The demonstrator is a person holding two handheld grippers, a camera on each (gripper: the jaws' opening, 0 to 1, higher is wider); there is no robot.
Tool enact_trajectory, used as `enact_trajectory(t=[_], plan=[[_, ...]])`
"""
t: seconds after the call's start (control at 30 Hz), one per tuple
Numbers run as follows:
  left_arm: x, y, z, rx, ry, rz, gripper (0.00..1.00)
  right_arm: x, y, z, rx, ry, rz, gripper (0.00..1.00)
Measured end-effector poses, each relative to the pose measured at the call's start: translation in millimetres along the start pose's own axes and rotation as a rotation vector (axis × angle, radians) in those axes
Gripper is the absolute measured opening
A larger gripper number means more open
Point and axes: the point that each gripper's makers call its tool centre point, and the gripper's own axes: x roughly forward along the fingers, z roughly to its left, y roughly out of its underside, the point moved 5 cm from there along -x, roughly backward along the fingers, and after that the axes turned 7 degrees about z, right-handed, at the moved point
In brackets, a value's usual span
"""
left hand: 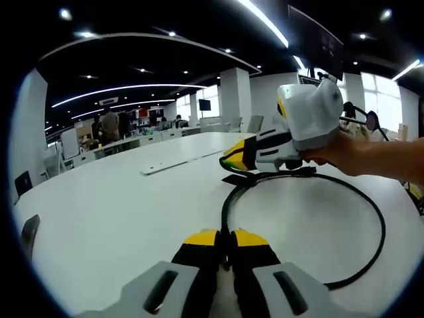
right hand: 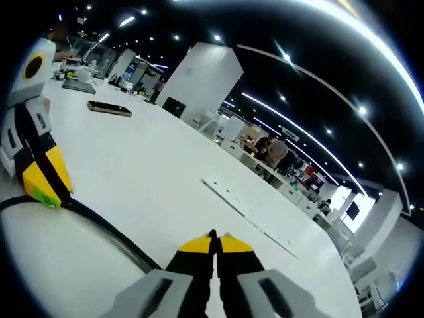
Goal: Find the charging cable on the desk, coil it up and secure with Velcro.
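1. Currently the black charging cable (left hand: 224,211) lies on the white worktop (left hand: 119,205) as one wide, open loop, not yet gathered into a tight coil.
2. In the left gripper view, the left gripper (left hand: 225,242) has its yellow-tipped fingers pressed together with nothing visibly between them. The near bend of the loop sits just ahead of those tips.
3. From there the cable curves away and round to the right, so the loop's bulk lies forward and right of the left fingers.
4. The right gripper (left hand: 233,156), held in a person's hand (left hand: 338,152), reaches in from the right at the far side of the loop. Its fingers look closed too, and they hover just above a dark flat tab (left hand: 237,179) on the cable, probably the Velcro strap.
5. In the right gripper view, the right gripper (right hand: 215,244) shows narrow, shut fingers holding nothing. The cable (right hand: 106,232) runs diagonally past them on their left, towards the left gripper (right hand: 43,182), whose yellow tip sits at the cable; whether it is touching I cannot tell.
6. My judgement: the right gripper is nearer the strap end and the left is nearer the loop's near bend. Either one would have to open before it could take the cable, and the loop needs drawing in before the strap can wrap it.
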Motion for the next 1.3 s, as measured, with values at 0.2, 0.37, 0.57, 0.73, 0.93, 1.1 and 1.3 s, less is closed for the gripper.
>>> enact_trajectory(t=[0.2, 0.37, 0.57, 0.73, 0.93, 1.1, 1.3], plan=[[0, -0.1, 0.4, 0.001, 0.0, 0.0, 0.08, 5, 4.0, 1, 0.007, -0.002, 0.01, 0.04], [0, -0.2, 0.6, 0.001, 0.0, 0.0, 0.08, 6, 5.0, 1, 0.01, -0.001, 0.012, 0.04], [1, -0.2, 0.6, 0.001, -0.001, 0.001, 0.08, 8, 7.0, 1, 0.009, 0.001, 0.017, 0.04], [1, -0.2, 0.5, 0.002, -0.001, 0.001, 0.08, 9, 7.2, 1, -0.01, 0.001, 0.031, 0.04], [0, 0.4, 0.3, 0.001, -0.001, 0.001, 0.08, 11, 7.0, 2, -0.027, -0.003, 0.038, 0.04], [0, 0.8, 0.3, 0.001, 0.0, 0.002, 0.08, 12, 7.6, 2, -0.025, -0.009, 0.045, 0.04], [0, 1.1, 0.5, 0.0, 0.001, 0.001, 0.08, 13, 8.4, 3, -0.019, -0.015, 0.055, 0.04]])
